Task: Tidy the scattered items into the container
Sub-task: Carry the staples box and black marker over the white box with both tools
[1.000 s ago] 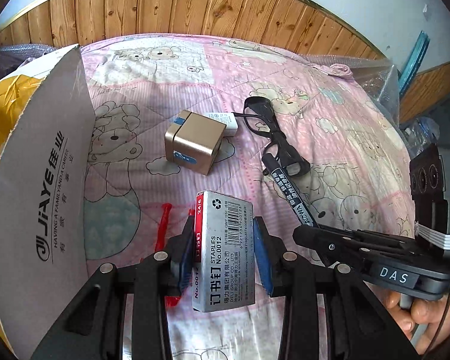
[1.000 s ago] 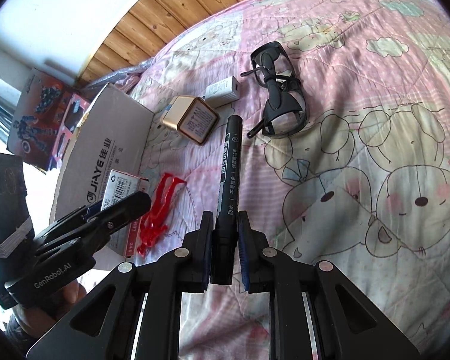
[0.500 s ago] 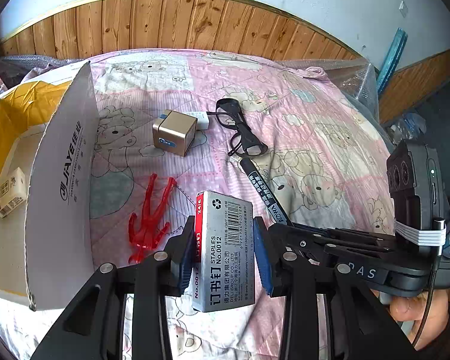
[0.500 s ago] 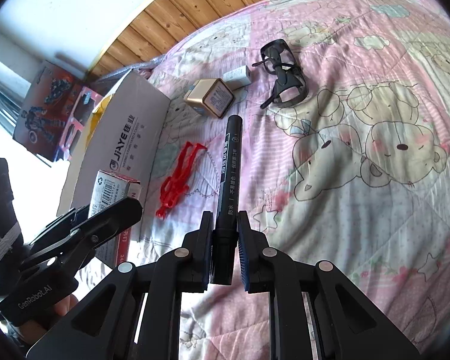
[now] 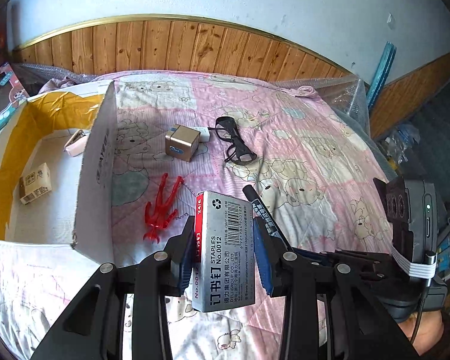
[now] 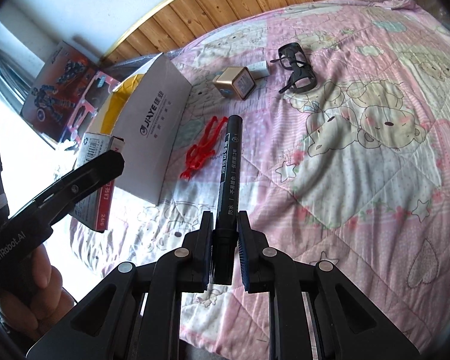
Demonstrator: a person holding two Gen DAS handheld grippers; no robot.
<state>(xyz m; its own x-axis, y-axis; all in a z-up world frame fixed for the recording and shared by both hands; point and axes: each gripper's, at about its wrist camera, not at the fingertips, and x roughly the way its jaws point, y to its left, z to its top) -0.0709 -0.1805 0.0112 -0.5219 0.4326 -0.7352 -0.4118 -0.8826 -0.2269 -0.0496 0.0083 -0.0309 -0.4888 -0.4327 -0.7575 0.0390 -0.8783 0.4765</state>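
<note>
Staples box (image 5: 225,249): we are gripping this grey box with the left claw (image 5: 223,258), the blue pads pressing on its two long sides; it is hanging above the near edge of the bed, right of the container.
Left claw from the other camera: we are seeing it (image 6: 105,165) low on the left with the staples box (image 6: 96,177) in it, just beside the carton's near wall, a hand (image 6: 42,288) wrapping its handle.
Marker (image 6: 229,186): we are clamping this black marker by its rear end in the right claw (image 6: 225,253), closed tight on the barrel; the marker is pointing forward over the quilt, clear of the fabric as far as we are able to tell.
Right claw seen from the left camera: it is reaching in from the right (image 5: 273,231), its marker tip (image 5: 252,193) lying just beside the staples box.
Container (image 5: 97,174): this white cardboard carton with yellow tape lining is sitting open on the left of the bed; a small tan box (image 5: 34,183) and a pinkish object (image 5: 75,144) are lying inside it.
Still on the quilt (image 5: 300,156): a red plastic clip (image 5: 162,207) is lying near the carton wall; a gold cube-shaped box (image 5: 181,142) is touching a small white item (image 5: 204,132); black glasses (image 5: 235,145) are resting just right of them.
Backdrop: wood panelling (image 5: 180,45) is running behind the bed.
</note>
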